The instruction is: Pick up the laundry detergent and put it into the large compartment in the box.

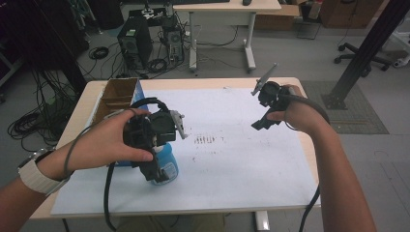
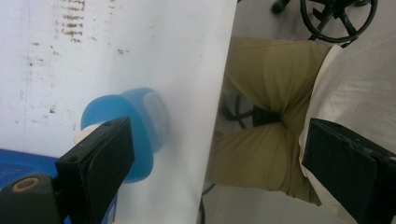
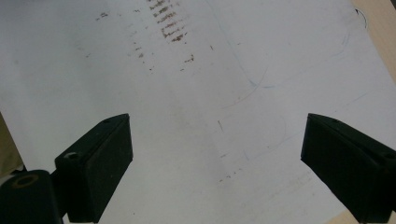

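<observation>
A blue bottle (image 1: 163, 166) is standing right under my left gripper (image 1: 150, 171), blocking the way down. Behind the bottle a cardboard box (image 1: 116, 96) is crowding it; to its right, bare white sheet (image 1: 241, 159) is lying open.

The high view looks forward and down over the whole counter (image 1: 87, 104). Both gripper views look down close at its white sheet (image 3: 196, 93), sharing the brown marks (image 3: 168, 25).

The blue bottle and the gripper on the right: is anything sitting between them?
Just white sheet with brown smudges, per the high view; blue bottle stands under the left gripper, right gripper hovers open.
</observation>
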The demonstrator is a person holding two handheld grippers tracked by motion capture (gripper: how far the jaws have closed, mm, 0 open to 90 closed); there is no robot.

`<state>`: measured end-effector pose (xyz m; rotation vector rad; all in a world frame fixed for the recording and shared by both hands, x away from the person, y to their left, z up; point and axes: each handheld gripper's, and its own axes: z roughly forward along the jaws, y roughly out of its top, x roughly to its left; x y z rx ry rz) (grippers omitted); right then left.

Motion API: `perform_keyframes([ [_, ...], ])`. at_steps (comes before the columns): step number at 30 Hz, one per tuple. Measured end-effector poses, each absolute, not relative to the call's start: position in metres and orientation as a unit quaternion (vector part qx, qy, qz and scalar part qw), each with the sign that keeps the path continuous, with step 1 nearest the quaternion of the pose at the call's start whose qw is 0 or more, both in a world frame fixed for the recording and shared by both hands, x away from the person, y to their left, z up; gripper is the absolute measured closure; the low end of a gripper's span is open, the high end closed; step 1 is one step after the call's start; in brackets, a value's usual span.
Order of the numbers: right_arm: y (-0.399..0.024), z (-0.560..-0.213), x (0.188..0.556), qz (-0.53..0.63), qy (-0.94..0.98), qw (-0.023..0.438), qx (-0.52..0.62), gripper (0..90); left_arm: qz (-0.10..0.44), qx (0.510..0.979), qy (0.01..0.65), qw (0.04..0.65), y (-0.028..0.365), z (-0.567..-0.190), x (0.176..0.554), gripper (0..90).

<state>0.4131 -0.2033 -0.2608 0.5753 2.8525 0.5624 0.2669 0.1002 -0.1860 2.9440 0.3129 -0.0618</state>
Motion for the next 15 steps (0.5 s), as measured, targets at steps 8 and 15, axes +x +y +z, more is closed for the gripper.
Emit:
perform_keyframes([
  [8,-0.2024,-0.2598,0.4139,0.191,0.958,0.089,0.194,8.9,-0.020,0.990,0.106,0.095,0.1030,-0.1835,0.2666,9.3],
  [15,-0.2011,-0.2615,0.4142,0.188,0.959,0.089,0.193,8.9,-0.017,0.990,0.104,0.099,0.1033,-0.1798,0.2661,9.3],
])
